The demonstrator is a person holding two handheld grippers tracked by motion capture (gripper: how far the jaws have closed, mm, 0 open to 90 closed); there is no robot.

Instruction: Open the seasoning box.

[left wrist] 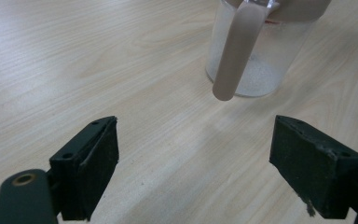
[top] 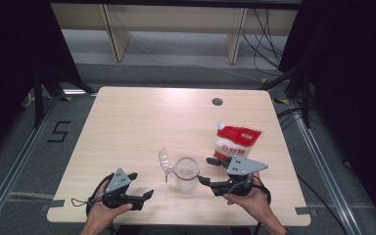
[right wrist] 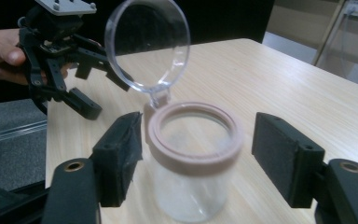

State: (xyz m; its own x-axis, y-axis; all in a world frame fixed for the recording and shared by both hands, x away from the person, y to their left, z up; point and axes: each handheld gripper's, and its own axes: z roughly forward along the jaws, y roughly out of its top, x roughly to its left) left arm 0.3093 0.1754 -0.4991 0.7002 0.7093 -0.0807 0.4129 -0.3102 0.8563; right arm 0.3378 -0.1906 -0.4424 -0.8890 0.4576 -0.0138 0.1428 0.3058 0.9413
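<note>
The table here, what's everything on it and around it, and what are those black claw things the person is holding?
Jar: one, clear with a pinkish rim, near the table's front middle; some white grains at its bottom.
Lid: one, clear, hinged open and standing up from the rim.
Bag: one, red and white, behind the right gripper.
Table: one, light wood, with a round hole near its far edge.
Left gripper: black, open, left of the jar.
Right gripper: black, open, jaws either side of the jar without touching.
Hands: two, holding the grippers.

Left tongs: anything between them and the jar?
Nothing. In the left gripper view, bare wood separates the open left tongs from the clear jar; its flipped-open lid's strap hangs over the jar's near side.
</note>
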